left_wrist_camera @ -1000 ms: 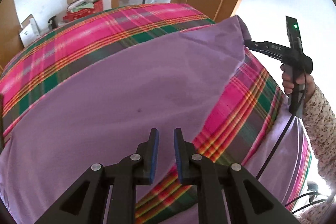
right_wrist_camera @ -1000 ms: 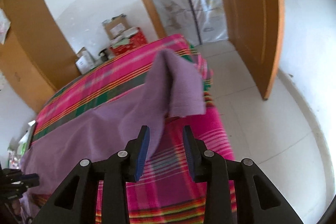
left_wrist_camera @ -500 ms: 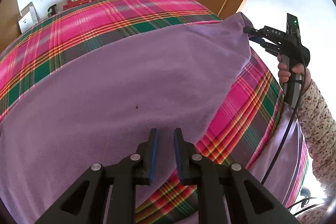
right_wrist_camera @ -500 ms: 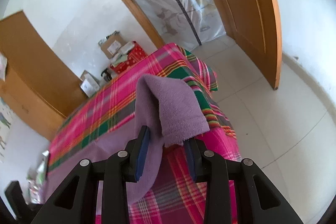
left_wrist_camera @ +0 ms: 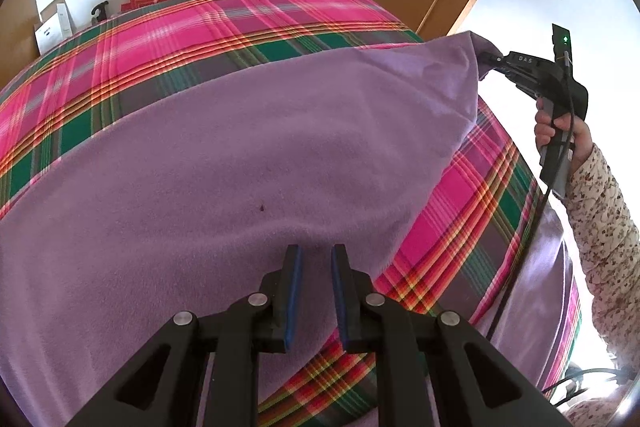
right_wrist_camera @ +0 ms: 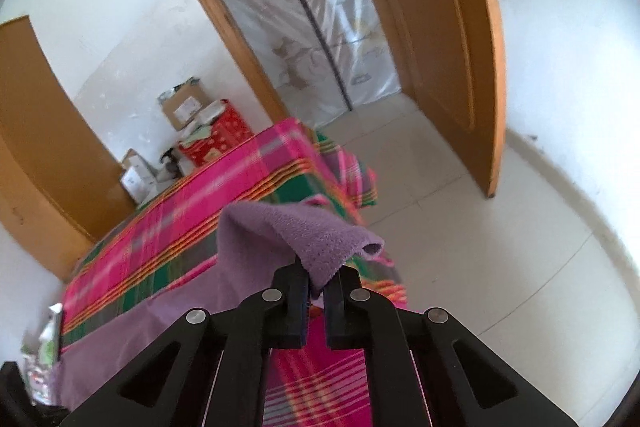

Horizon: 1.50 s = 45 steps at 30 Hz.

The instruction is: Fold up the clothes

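So in the last second the right claw (right_wrist_camera: 316, 281) went from hanging apart just short of the purple cloth (left_wrist_camera: 248, 163) to being pinched down on its corner, and that corner is now lifted off the bed (left_wrist_camera: 224, 23). In the right wrist view a flap of it flops over the claw's fingers. The left claw (left_wrist_camera: 316, 267) barely shifted; it's hovering low over the near edge of the cloth with its fingers parted and nothing between them.

The cloth itself is spread wide across the plaid bedspread, mostly flat, with just that one far-right corner pulled up toward the hand (left_wrist_camera: 560, 123) holding the right claw.

What I'd worry about: only a small bit of corner is in that pinch, and the fabric looks fuzzy and heavy-ish, so a quick pull could slip it right out. Also nothing pins the near edge, so dragging the corner across might slide the whole sheet instead of folding it, or give a crooked fold.

Hard to tell stuff: the left side of the cloth runs out of frame, so I can't say what shape it is or whether it's already doubled over. There's more purple hanging off the bed's right side, and whether that's the same piece, no idea.
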Each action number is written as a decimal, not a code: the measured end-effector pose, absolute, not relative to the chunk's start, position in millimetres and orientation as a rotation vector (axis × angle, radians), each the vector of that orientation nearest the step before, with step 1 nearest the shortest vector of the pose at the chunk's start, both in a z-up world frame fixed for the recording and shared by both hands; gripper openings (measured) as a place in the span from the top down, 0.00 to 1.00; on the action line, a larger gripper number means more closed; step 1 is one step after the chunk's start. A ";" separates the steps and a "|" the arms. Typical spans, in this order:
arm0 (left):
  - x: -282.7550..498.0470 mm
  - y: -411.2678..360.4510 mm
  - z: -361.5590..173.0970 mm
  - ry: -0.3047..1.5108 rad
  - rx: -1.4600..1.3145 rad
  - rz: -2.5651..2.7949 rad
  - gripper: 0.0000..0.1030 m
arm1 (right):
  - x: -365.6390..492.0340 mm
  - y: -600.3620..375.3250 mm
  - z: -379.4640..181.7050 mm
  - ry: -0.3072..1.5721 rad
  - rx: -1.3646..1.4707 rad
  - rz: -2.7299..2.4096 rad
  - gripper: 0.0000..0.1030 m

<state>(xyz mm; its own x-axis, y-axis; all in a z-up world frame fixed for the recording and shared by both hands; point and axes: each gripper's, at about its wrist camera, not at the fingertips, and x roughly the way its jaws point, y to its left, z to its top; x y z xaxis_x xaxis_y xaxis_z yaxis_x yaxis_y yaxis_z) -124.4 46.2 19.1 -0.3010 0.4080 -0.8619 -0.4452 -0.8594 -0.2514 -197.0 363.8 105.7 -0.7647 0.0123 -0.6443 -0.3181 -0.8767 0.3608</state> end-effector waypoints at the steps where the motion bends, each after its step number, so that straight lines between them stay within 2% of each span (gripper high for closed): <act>1: -124.2 46.1 19.4 0.049 -1.429 2.178 0.85 | -198.3 366.6 107.6 0.667 -0.981 2.693 0.95; 13: -128.8 44.2 15.5 -0.002 -1.432 2.161 0.85 | -223.9 375.8 105.1 0.396 -1.098 2.518 0.93; 16: -129.7 43.7 14.7 -0.015 -1.431 2.157 0.85 | -226.7 378.3 98.9 0.396 -1.115 2.466 0.92; 25: -127.5 44.3 14.8 -0.025 -1.426 2.159 0.85 | -216.7 393.7 98.9 0.446 -1.078 2.371 0.83; 30: -126.5 45.2 15.4 -0.025 -1.427 2.163 0.85 | -205.4 394.9 102.7 0.473 -1.065 2.350 0.82; 38: -120.2 19.9 35.6 -0.125 -1.382 2.224 0.85 | -180.3 372.5 110.5 0.612 -1.078 2.451 0.79; 45: -102.0 -22.1 56.2 -0.232 -1.348 2.313 0.82 | -161.6 308.1 118.0 0.509 -1.154 2.698 0.78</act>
